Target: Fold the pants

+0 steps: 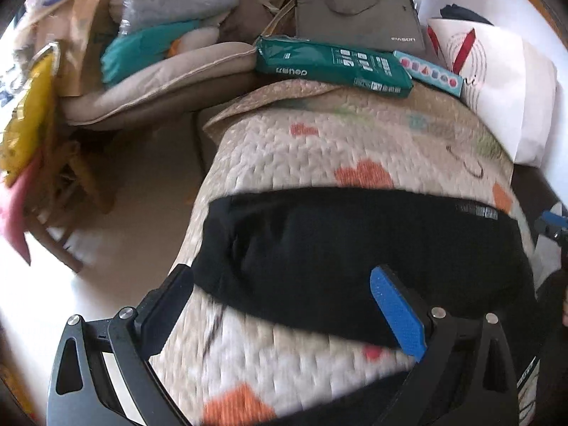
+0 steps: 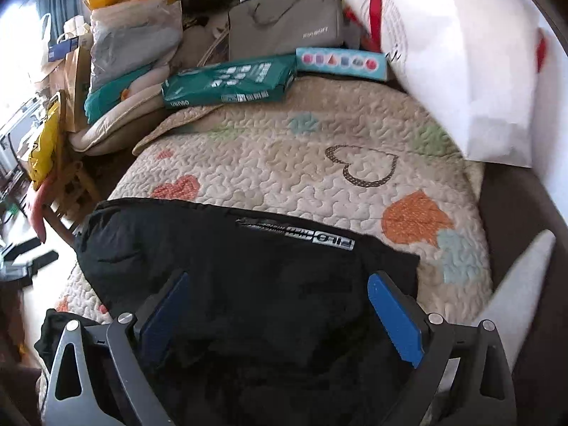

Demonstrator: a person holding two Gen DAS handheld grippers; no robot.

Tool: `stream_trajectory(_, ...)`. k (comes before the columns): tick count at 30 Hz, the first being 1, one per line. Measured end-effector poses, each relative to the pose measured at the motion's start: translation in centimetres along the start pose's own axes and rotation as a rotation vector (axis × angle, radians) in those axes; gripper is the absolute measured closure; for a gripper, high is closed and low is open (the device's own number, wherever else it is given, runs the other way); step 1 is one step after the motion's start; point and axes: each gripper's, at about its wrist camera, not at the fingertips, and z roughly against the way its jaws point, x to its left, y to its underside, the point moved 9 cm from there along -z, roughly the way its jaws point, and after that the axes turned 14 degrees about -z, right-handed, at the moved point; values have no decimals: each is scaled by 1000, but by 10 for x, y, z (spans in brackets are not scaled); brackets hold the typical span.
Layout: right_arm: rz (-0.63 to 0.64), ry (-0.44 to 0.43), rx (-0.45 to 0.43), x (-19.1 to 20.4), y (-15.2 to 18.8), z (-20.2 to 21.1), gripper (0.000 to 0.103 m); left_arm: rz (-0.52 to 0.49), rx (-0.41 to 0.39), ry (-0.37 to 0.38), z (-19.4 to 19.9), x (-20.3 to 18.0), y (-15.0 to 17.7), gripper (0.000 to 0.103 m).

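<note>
- My left tongs [image 1: 284, 305] stand wide open with nothing between the fingers; the blue pad of one finger [image 1: 397, 314] hangs over the black cloth, while the other sits off the cloth's left end, over the quilt.
- My right tongs [image 2: 280, 314] are spread just as wide and grip nothing; both blue pads hover over the dark fabric.
- The black pants [image 2: 227, 259] lie folded into a broad band across the quilt [image 2: 284, 156], directly ahead of and beneath both tongs. A grey printed strip [image 2: 319, 236] shows along the far edge, ahead of my right tongs.
- More black cloth [image 2: 53, 330] hangs by the near edge, to the left of my right tongs; I cannot tell whether it is part of the same pants.
- The quilt is cream with orange, green and blue hearts and one dotted heart outline [image 2: 362, 167], which lies farther ahead of my right tongs.
- At the far end of the quilt a green packet [image 2: 230, 83] and a light blue box [image 2: 340, 64] lie side by side, with a grey bag [image 2: 287, 28] standing behind them.
- A white cushion [image 2: 461, 71] with red marks sits far ahead to the right.
- Far left of both tongs stands a heap of bags and cushions [image 1: 159, 35].
- The left wrist view is blurred at the near edge.
</note>
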Motion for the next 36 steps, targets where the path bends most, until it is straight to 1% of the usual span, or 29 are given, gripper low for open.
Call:
stream_trajectory(2, 28, -17, 23, -5, -11, -17, 4, -13, 2, 9, -19, 10, -12, 3)
stream_trajectory(5, 79, -1, 57, -11, -22, -42, 6, -7, 28, 42, -48, 23, -20, 3)
stream_trajectory(7, 108, 11, 84, -14, -27, -59, 7, 7, 49, 48, -66, 35, -23, 3)
stream_trajectory(9, 133, 13, 111, -12, -29, -74, 8, 36, 68, 66, -82, 47, -23, 3)
stream_trajectory(11, 171, 31, 128, -9, -32, -92, 8, 82, 81, 100, -97, 58, -22, 3)
stream_trajectory(13, 191, 26, 148, -7, -34, -108, 8, 116, 86, 100, -107, 67, -21, 3)
stream_trajectory(16, 187, 17, 171, -5, -36, -125, 8, 132, 106, 128, -120, 70, -17, 3)
stream_trajectory(18, 197, 26, 190, -5, -35, -137, 8, 109, 136, 136, -130, 66, -13, 3)
stream_trajectory(20, 215, 31, 211, -4, -32, -146, 8, 78, 141, 145, -133, 60, -14, 3)
stream_trajectory(21, 224, 35, 216, -3, -31, -149, 9, 62, 137, 157, -132, 54, -16, 8)
stream_trajectory(22, 229, 38, 217, -3, -30, -151, 9, 50, 136, 177, -131, 49, -17, 16)
stream_trajectory(23, 235, 35, 224, -2, -27, -153, 12, 34, 146, 184, -131, 44, -17, 31)
stream_trajectory(24, 233, 25, 234, -2, -25, -154, 22, 14, 145, 159, -129, 42, -18, 41)
stream_trajectory(25, 228, 7, 248, 0, -22, -156, 29, -2, 141, 158, -128, 41, -19, 47)
stream_trajectory(26, 220, -28, 260, 4, -18, -154, 39, -24, 138, 144, -125, 41, -20, 56)
stream_trajectory(27, 227, -29, 253, 6, -17, -153, 50, -28, 134, 146, -122, 42, -21, 73)
stream_trajectory(28, 244, -33, 248, 9, -15, -150, 61, -22, 128, 164, -119, 43, -22, 85)
stream_trajectory(29, 246, -52, 258, 13, -13, -148, 71, -8, 124, 197, -114, 43, -24, 88)
stream_trajectory(30, 238, -50, 259, 13, -13, -146, 81, -15, 114, 189, -110, 43, -26, 89)
stream_trajectory(31, 232, -54, 260, 13, -14, -144, 86, -33, 106, 178, -106, 41, -28, 89)
stream_trajectory(33, 204, -72, 272, 13, -14, -140, 89, -80, 101, 142, -98, 34, -31, 90)
stream_trajectory(36, 196, -66, 257, 15, -14, -130, 91, -102, 70, 108, -83, 28, -38, 90)
